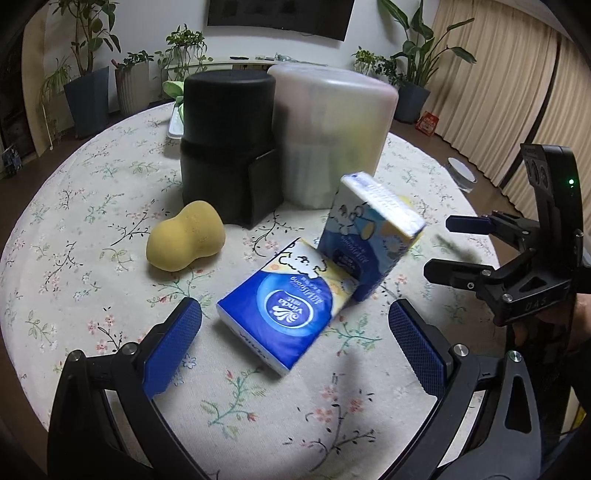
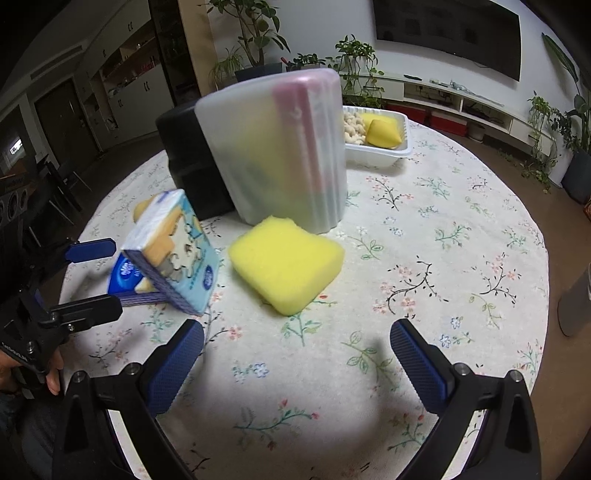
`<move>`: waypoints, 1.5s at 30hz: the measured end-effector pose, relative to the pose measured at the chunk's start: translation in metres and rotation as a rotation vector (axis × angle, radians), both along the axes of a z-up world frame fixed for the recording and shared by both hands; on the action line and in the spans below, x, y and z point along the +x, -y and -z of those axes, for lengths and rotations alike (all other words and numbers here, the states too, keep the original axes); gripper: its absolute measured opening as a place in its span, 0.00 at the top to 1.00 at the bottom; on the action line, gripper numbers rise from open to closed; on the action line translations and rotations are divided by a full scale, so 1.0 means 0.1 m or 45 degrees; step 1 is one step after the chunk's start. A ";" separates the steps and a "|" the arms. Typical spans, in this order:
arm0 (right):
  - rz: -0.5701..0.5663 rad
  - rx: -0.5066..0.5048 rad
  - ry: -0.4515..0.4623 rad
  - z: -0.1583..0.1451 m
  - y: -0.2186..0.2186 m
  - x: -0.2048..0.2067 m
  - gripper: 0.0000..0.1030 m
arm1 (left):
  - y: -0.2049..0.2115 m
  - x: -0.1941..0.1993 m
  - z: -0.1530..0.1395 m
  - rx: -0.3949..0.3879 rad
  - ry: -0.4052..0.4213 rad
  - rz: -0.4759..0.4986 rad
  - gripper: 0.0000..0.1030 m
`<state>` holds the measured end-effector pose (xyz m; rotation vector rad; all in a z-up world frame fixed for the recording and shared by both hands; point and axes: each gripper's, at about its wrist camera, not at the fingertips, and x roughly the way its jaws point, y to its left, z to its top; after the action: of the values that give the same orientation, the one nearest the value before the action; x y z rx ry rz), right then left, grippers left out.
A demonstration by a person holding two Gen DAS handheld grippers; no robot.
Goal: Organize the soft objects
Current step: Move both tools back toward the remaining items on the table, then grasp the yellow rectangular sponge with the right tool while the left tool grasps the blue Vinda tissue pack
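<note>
Fingers spread wide around tissue pack

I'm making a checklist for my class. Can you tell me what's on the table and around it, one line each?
Surface: round table with a flowery cloth.
Job's things: two tissue packs, one flat, one tilted against it; yellow sponge; tan sponge.
Clutter: black container; frosted container; white tray with food.
Grippers: left gripper open, empty; right gripper open, empty.
Cables: nothing seen.
Surroundings: potted plants, curtains, wall TV.
</note>
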<state>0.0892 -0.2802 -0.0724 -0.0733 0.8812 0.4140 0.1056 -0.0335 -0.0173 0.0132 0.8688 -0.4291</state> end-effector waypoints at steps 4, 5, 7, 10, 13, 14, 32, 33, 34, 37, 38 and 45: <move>-0.009 -0.008 -0.001 0.05 -0.02 0.06 0.00 | 0.02 0.05 0.02 0.012 -0.001 0.008 0.00; -0.013 -0.009 -0.003 0.07 -0.03 0.08 0.00 | 0.03 0.08 0.03 0.015 -0.011 0.016 0.00; -0.026 -0.008 -0.010 0.09 -0.06 0.12 0.00 | 0.04 0.09 0.05 0.021 -0.026 0.022 0.00; -0.039 -0.025 -0.006 0.10 -0.09 0.18 0.00 | 0.06 0.13 0.07 0.048 -0.045 0.034 0.00; -0.059 -0.034 0.009 0.10 -0.13 0.23 0.00 | 0.09 0.18 0.12 0.073 -0.091 0.032 0.00; -0.064 -0.038 0.011 0.10 -0.14 0.25 0.00 | 0.09 0.20 0.15 0.082 -0.116 0.033 0.00; -0.108 -0.136 0.013 0.18 -0.32 0.49 0.06 | 0.14 0.28 0.17 0.158 -0.091 0.034 0.16; -0.104 -0.138 0.015 0.18 -0.33 0.49 0.07 | 0.15 0.28 0.17 0.161 -0.088 0.035 0.20; -0.098 -0.141 0.018 0.18 -0.32 0.49 0.09 | 0.15 0.27 0.16 0.162 -0.083 0.037 0.25; -0.094 -0.141 0.024 0.17 -0.33 0.48 0.13 | 0.16 0.26 0.15 0.167 -0.074 0.038 0.28; -0.095 -0.140 0.026 0.17 -0.33 0.48 0.15 | 0.16 0.26 0.15 0.165 -0.073 0.039 0.29; -0.134 -0.137 0.051 0.16 -0.36 0.42 0.31 | 0.09 0.22 0.14 0.106 -0.077 0.014 0.39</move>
<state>0.1313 -0.2443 -0.0879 -0.2271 0.8619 0.4619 0.1279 -0.0420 -0.0309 0.0819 0.9459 -0.4053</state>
